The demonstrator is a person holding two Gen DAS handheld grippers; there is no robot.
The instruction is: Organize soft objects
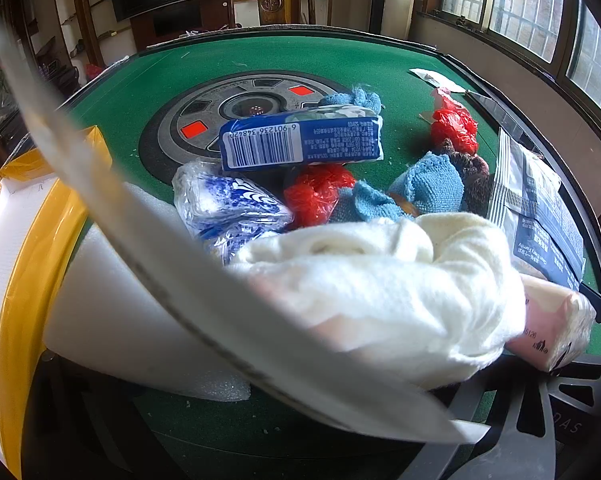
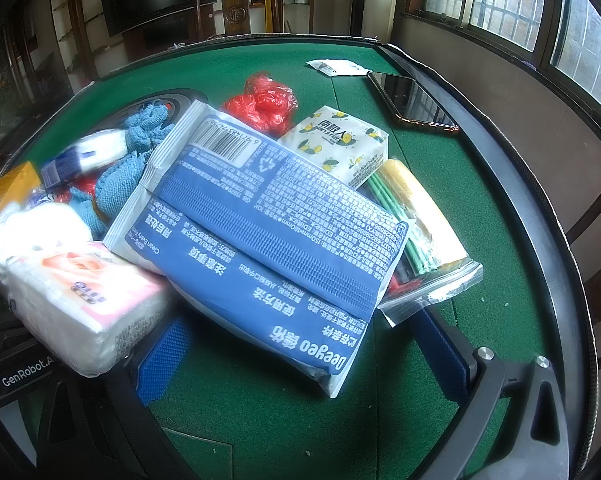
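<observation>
At the far left of the left wrist view a yellow-edged box (image 1: 10,280) stands on the green table (image 1: 220,64), with a white foam sheet (image 1: 112,308) lying just beside it. A blurred pale strip (image 1: 204,280) crosses that view on a slant, close to the lens. Behind it lies a blue-and-white plastic pack (image 1: 224,204); a blue tissue pack (image 1: 300,140) with a barcode sits just beyond it, and a red plastic bag (image 1: 316,192) lies near the pack's right side. Right of these are a blue cloth (image 1: 428,188) and a white towel (image 1: 380,280), bunched near the camera, with a pink tissue pack (image 1: 552,328) touching its right end. Of the left gripper (image 1: 548,400) only dark frame parts show at the lower right; I cannot tell how its jaws stand.

In the right wrist view, the pink tissue pack (image 2: 84,296) lies at the left, touching a large blue wipes pack (image 2: 268,232) in the middle. The right gripper (image 2: 300,336) has its jaws wide apart, one blue pad (image 2: 160,356) on each side of the near end of the wipes pack, whose underside hides whether they touch it. Further right, a lemon-print tissue pack (image 2: 340,140) and a clear zip bag (image 2: 424,232) of sticks lie partly under the wipes pack. A second red bag (image 2: 264,104) lies behind, and a phone (image 2: 412,100) rests at the far right edge.
</observation>
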